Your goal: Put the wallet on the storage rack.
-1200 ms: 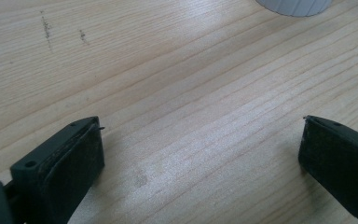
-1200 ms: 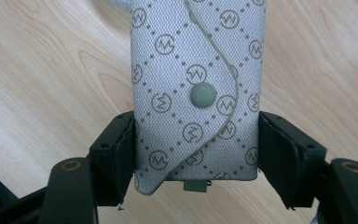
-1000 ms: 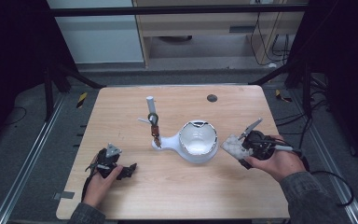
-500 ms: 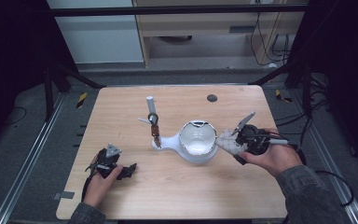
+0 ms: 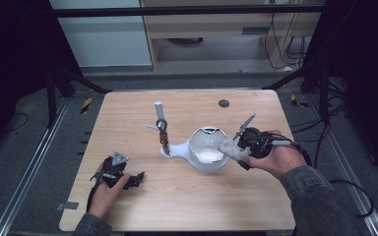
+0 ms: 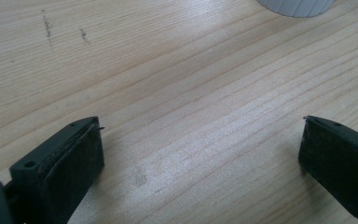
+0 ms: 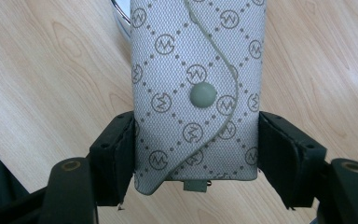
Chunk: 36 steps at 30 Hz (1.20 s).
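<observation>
My right gripper (image 7: 196,154) is shut on a grey patterned pouch (image 7: 198,88) with a round snap button; both pads press its sides. In the high view that right gripper (image 5: 236,148) holds the pouch (image 5: 229,146) up at the right rim of a white bowl (image 5: 207,150), and the pouch's far end reaches over the rim. The bowl has a side handle pointing left. My left gripper (image 5: 137,178) rests on the wooden table (image 5: 187,196) at the front left, held by a hand. In the left gripper view the left gripper (image 6: 200,144) stands open over bare wood.
A small stand (image 5: 161,125) with a white upright post and a brown clip rises just left of the bowl's handle. A dark round hole (image 5: 223,103) marks the far table edge. The bowl's ribbed base (image 6: 294,6) shows at the top of the left gripper view.
My right gripper has carried the pouch left and upward, from beside the bowl to its right rim. The left hand and gripper have stayed in place.
</observation>
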Each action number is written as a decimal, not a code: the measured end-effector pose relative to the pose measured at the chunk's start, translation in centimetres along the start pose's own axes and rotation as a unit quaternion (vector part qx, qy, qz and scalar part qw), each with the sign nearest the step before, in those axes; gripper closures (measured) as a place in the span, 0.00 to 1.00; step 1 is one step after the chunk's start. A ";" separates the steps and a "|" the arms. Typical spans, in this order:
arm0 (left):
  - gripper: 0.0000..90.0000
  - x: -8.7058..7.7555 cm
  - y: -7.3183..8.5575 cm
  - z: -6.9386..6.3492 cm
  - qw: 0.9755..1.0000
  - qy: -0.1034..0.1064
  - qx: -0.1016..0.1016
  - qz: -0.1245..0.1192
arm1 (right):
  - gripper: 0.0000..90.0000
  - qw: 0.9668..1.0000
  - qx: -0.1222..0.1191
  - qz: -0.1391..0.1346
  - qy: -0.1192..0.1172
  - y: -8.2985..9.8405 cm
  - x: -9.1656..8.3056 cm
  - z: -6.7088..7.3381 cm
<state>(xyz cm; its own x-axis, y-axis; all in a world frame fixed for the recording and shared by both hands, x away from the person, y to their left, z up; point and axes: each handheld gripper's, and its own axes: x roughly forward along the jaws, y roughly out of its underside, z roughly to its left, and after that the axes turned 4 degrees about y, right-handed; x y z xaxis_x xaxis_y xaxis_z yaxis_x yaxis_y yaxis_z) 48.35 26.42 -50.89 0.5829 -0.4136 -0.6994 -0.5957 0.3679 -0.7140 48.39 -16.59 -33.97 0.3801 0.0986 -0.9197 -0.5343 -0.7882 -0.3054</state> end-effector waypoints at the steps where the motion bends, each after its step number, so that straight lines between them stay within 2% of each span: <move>1: 0.00 0.0 0.0 0.0 1.000 0.000 0.000 0.000 | 0.36 1.000 -0.002 0.001 0.000 -0.1 0.0 0.1; 13: 0.00 0.0 0.0 0.0 1.000 0.000 0.000 0.000 | 0.36 1.000 -0.027 0.010 -0.003 -2.1 0.7 1.1; 22: 0.00 0.0 0.0 0.0 1.000 -0.001 0.000 0.000 | 0.36 0.999 -0.031 0.021 0.000 -3.8 1.9 1.8; 29: 0.00 0.0 0.0 0.0 1.000 0.000 0.001 0.000 | 0.36 0.998 -0.043 0.035 -0.003 -4.7 2.6 2.2; 36: 0.00 0.0 0.0 0.0 1.000 0.000 0.001 0.000 | 0.36 0.998 -0.041 0.044 -0.004 -5.2 3.2 2.2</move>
<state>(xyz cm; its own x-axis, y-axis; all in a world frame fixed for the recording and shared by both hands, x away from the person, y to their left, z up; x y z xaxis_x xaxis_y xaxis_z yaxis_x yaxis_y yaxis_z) 48.36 26.42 -50.89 0.5826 -0.4134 -0.6998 -0.5951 0.3694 -0.7137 50.70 -10.86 -35.85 0.3292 0.0315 -0.9437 -0.5008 -0.8415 -0.2028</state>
